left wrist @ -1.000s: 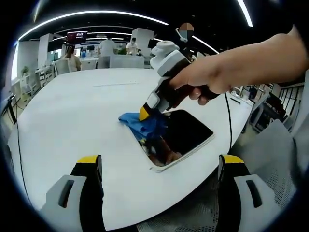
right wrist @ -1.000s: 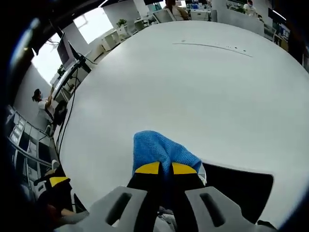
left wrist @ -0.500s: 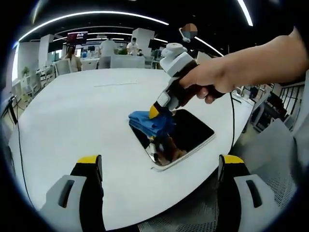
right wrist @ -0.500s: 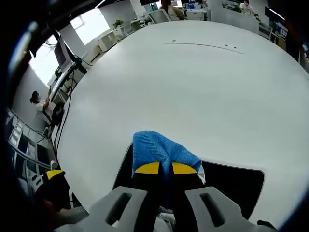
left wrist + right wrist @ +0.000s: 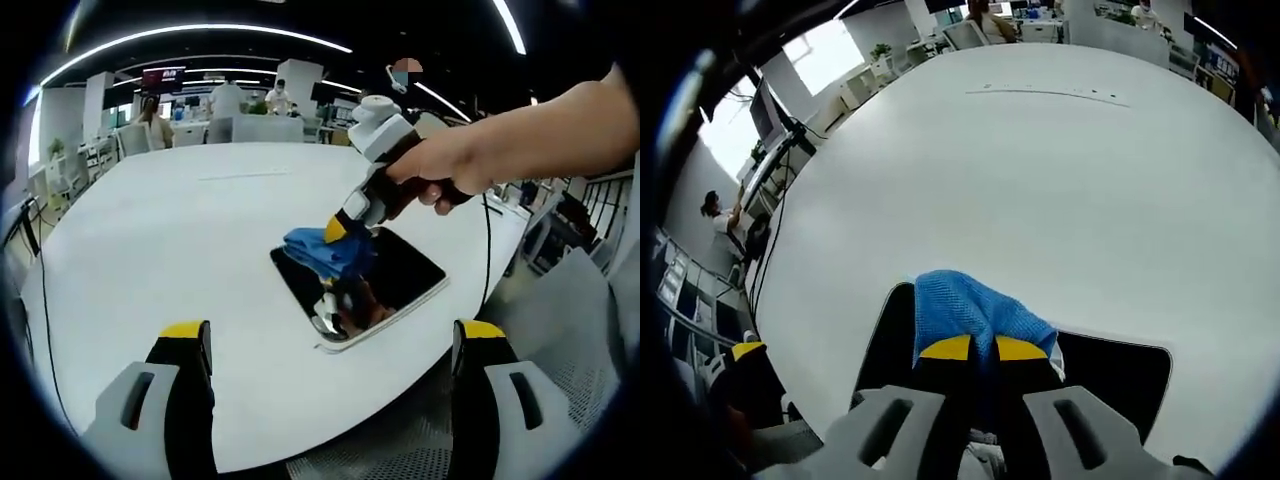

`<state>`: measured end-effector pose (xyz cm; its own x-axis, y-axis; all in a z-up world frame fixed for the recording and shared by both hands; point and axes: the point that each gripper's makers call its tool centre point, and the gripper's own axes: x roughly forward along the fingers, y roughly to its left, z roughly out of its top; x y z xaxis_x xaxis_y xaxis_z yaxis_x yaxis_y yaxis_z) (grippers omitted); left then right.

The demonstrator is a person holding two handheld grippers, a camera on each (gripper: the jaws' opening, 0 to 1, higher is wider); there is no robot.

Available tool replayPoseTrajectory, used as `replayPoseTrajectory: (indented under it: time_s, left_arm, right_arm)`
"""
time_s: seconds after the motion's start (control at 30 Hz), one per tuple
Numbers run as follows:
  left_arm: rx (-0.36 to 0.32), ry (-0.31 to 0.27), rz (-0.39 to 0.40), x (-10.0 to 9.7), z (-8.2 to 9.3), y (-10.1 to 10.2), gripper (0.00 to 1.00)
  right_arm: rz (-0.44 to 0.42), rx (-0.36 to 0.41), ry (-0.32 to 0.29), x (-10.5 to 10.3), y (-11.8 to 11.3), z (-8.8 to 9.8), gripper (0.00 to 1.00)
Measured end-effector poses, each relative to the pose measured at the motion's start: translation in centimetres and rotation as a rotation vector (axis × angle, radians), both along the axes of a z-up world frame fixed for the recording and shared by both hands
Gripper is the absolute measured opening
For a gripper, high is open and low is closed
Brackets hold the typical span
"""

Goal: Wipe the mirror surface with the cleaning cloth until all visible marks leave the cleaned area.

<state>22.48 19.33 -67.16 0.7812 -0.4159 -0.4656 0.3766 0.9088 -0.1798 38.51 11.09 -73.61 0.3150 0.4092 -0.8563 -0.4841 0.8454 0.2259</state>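
Blue cloth (image 5: 965, 310) hides mirror (image 5: 1120, 375) mid.

- We see the white bench (image 5: 150, 240) bare on the far side of the mirror (image 5: 400, 285), so a gripper could pass freely there.
- Over the mirror, the right gripper (image 5: 340, 228) with its blue cloth (image 5: 320, 248) and the hand (image 5: 440, 170) holding it block the way from the right.
- The mirror lies close to the near bench edge, leaving little surface on that side.
- Our left gripper (image 5: 330, 345) hangs off that edge, fingers (image 5: 185, 345) wide apart.
- In the right gripper view, the cloth (image 5: 970, 310) covers the mirror's (image 5: 1130, 375) middle.
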Motion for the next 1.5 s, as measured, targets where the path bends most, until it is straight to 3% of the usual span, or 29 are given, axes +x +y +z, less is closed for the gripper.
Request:
replayPoseTrajectory:
  time_s: [0.33, 0.47, 0.73, 1.03, 1.5]
  left_arm:
    - [0.008, 0.002, 0.004, 0.1, -0.1, 0.1, 0.99]
    - [0.017, -0.005, 0.003, 0.1, 0.0, 0.1, 0.99]
    - [0.044, 0.024, -0.033, -0.2, -0.8, -0.1, 0.99]
    - [0.038, 0.018, -0.029, 0.1, -0.7, -0.2, 0.99]
    - [0.03, 0.008, -0.034, 0.2, -0.4, -0.2, 0.99]
  right_arm:
    - [-0.009, 0.001, -0.006, -0.4, 0.0, 0.3, 0.01]
    - [0.014, -0.025, -0.048, -0.6, 0.0, 0.3, 0.01]
    - [-0.009, -0.022, -0.068, -0.2, -0.1, -0.1, 0.01]
    - [-0.024, -0.022, 0.001, -1.7, -0.4, -0.3, 0.01]
    - [-0.024, -0.017, 0.032, -4.8, -1.0, -0.2, 0.01]
